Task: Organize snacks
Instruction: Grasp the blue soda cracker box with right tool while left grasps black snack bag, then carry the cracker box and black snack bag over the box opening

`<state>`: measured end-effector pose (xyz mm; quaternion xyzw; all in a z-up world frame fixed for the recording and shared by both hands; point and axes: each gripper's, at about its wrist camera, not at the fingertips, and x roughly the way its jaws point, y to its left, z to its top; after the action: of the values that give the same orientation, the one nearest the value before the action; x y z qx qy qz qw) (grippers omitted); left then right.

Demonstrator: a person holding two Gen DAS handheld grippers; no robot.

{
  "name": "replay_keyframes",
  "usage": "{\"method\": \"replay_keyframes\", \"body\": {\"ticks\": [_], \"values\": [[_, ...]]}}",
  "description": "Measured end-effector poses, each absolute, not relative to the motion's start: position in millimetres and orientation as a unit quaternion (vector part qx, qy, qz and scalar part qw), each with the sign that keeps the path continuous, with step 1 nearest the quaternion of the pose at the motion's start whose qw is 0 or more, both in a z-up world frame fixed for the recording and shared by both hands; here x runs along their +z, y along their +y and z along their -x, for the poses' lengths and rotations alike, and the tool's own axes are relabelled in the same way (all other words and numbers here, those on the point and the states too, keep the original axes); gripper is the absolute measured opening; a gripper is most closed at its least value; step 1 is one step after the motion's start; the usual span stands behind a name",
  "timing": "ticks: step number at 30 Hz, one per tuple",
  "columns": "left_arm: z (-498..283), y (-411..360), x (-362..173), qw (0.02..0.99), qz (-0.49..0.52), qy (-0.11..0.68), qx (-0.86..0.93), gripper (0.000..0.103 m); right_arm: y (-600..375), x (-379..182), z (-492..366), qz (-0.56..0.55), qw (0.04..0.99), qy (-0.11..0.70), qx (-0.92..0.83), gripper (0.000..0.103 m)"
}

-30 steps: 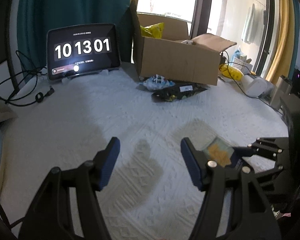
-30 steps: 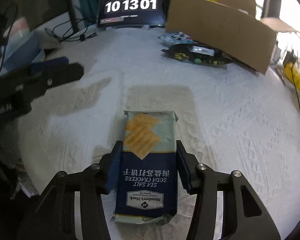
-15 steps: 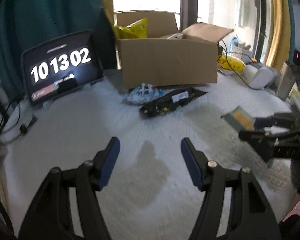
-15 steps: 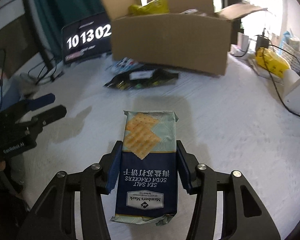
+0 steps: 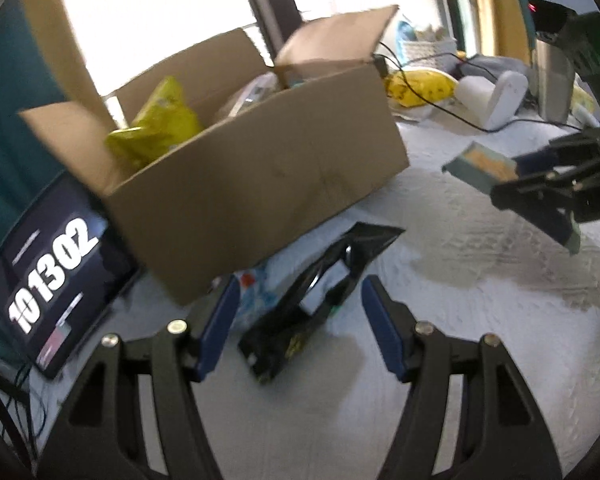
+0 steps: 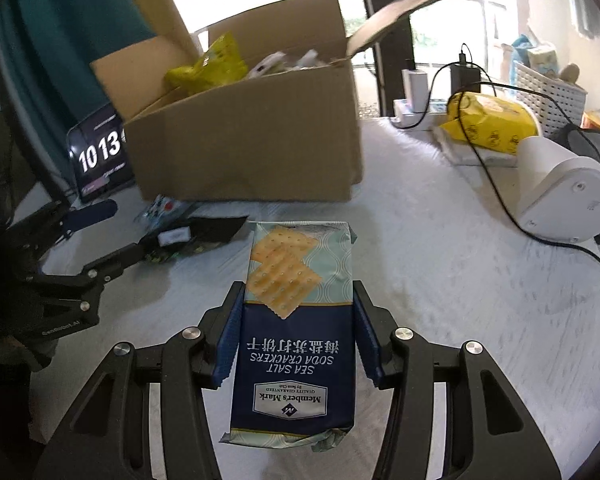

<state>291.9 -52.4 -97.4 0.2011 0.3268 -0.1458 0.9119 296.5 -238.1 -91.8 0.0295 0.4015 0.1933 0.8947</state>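
Right wrist view: right gripper point(image 6: 296, 334) fingers clamped on both long sides of cracker packet point(image 6: 296, 320), held above white surface point(image 6: 440, 300). Open cardboard box point(image 6: 252, 136) at 12 o'clock, yellow bag point(image 6: 208, 66) inside. Black snack packet point(image 6: 192, 240) at 10 o'clock, beside left gripper point(image 6: 100, 236).

Left wrist view: left gripper point(image 5: 296, 332) fingers apart, nothing gripped, black snack packet point(image 5: 320, 300) lying on surface between them; cracker packet point(image 5: 480, 164) at 2 o'clock.

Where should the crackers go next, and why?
Probably forward and up over the cardboard box. The right gripper holds the cracker pack between its fingers, above the white table, short of the box. The box is open, with a yellow bag already inside.
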Motion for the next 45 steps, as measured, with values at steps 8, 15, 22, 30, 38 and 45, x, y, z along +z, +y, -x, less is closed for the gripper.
{"method": "replay_keyframes", "body": {"ticks": [8,15,22,30,38,45], "values": [[-324.5,-77.1,-109.3,0.88,-0.234,0.357,-0.208,0.064,-254.0,-91.1,-317.8,-0.051,0.897,0.399,0.186,0.053],[-342.0,-80.7,-122.5,0.872,-0.224,0.385,-0.2,0.032,-259.9,-91.0,-316.9,-0.059,0.898,0.396,0.184,0.053],[-320.9,-72.0,-106.8,0.89,-0.175,0.373,-0.194,0.027,-264.2,-77.2,-306.5,-0.057,0.905,0.375,0.192,0.053],[-281.0,-52.6,-66.3,0.915,-0.107,0.339,-0.19,0.026,-263.6,-51.7,-290.1,-0.048,0.915,0.346,0.201,0.053],[-248.2,-33.2,-25.1,0.934,-0.051,0.301,-0.185,0.026,-262.6,-23.1,-276.4,-0.039,0.925,0.316,0.209,0.053],[-232.5,-12.1,7.7,0.948,-0.016,0.268,-0.169,0.026,-255.5,3.5,-268.1,-0.028,0.932,0.289,0.219,0.053]]}}
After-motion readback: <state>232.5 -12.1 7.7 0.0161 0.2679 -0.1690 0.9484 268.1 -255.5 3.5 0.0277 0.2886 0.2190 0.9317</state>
